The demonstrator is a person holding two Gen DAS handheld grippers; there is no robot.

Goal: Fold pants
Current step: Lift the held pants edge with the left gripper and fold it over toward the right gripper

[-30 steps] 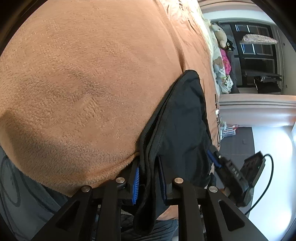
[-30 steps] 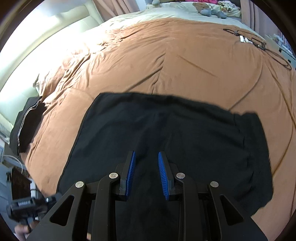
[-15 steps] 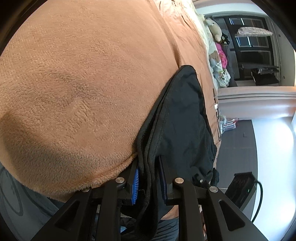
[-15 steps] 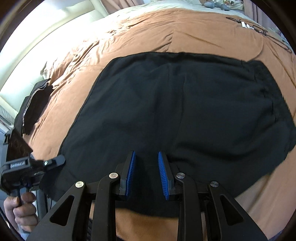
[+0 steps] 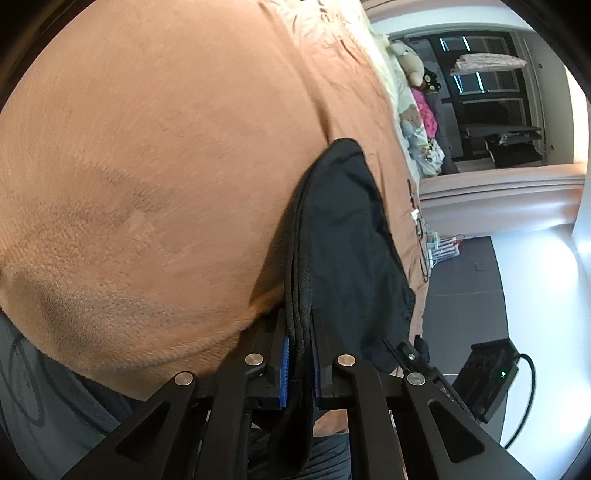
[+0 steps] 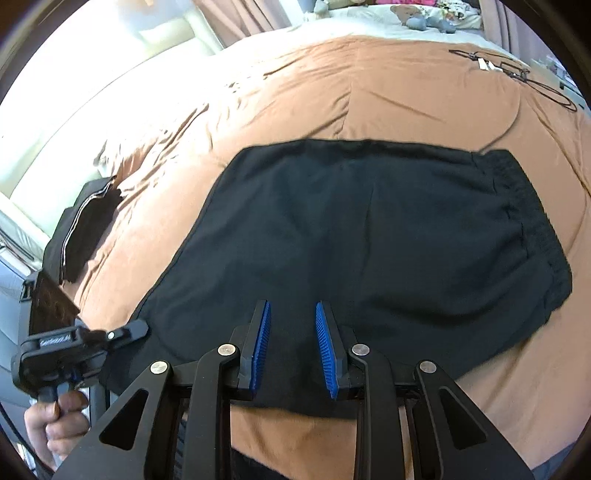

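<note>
Black pants (image 6: 369,240) lie spread flat on the brown bedspread (image 6: 369,92), with the elastic waistband to the right. My right gripper (image 6: 293,347) hovers open over their near edge with nothing between its pads. The left gripper (image 6: 138,328), held by a hand, sits at the pants' left corner. In the left wrist view my left gripper (image 5: 299,354) has its jaws closing on the layered hem of the pants (image 5: 351,240), and the blue pads press the cloth.
A second dark garment with a white stripe (image 6: 85,225) lies at the bed's left side. Cables (image 6: 517,74) rest at the far right and stuffed toys (image 6: 417,16) at the head. A black device with a cable (image 5: 487,380) is on the floor beside the bed.
The right gripper has drawn back toward the bed's near edge, so the pants' front edge now lies under its fingers. The left jaws have narrowed onto the hem.
</note>
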